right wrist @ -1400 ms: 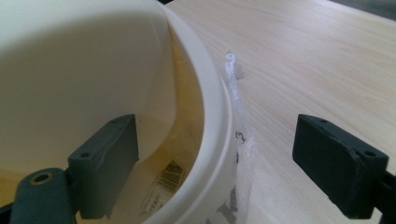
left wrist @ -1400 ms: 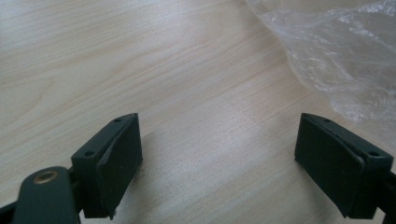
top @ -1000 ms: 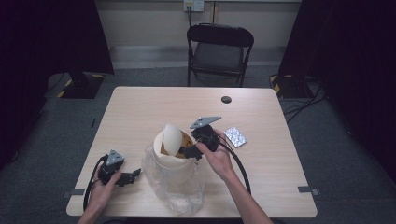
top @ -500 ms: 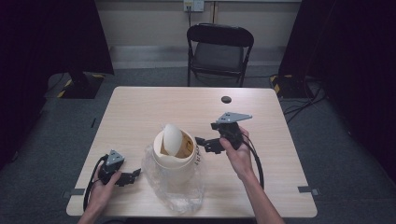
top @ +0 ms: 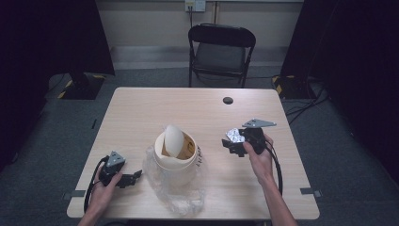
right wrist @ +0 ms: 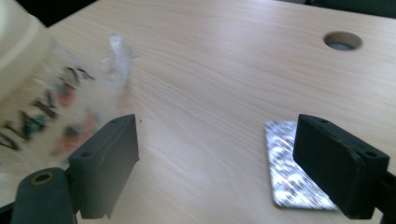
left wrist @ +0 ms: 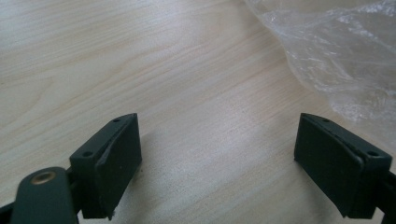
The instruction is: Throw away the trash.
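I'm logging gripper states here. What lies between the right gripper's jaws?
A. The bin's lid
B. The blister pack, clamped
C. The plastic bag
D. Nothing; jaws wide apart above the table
D: the right gripper shows bare wood between spread jaws, the blister pack lying flat beside one.

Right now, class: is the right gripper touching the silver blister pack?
Cannot tell. In the right gripper view the right gripper is open, and one jaw overlaps the blister pack, hiding any contact or gap.

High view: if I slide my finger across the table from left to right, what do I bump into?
Left gripper → clear plastic bag → cream bin with swing lid → right gripper, beside the silver pill pack.
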`<state>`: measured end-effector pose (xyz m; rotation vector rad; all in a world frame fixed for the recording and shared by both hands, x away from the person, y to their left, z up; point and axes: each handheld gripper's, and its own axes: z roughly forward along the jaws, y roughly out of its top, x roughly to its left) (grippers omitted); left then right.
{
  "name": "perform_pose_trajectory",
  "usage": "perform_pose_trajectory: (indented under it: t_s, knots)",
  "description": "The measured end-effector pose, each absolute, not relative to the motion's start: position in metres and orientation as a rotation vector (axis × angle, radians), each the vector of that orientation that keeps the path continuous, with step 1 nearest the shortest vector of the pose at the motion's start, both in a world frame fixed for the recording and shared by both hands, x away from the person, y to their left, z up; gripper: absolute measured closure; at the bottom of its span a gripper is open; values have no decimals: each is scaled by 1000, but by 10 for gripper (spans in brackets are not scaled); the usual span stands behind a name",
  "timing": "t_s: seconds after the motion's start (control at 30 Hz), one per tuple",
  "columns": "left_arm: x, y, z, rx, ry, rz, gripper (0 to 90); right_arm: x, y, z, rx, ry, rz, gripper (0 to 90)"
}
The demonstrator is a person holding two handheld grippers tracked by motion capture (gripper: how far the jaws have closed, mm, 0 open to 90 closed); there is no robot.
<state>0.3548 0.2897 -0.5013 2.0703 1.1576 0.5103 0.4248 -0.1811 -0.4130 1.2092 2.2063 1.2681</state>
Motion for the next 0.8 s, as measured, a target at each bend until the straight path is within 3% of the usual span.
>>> perform_pose_trajectory:
  t_s: [0.3,0.8]
  knots:
    - [355,289,-501,2069,1159,511,143,437,-219,-454,1346,2175,1150,136]
    - [355,289,-502,2069,1159,514,144,464,-220,-488,1367,2217,1023,163]
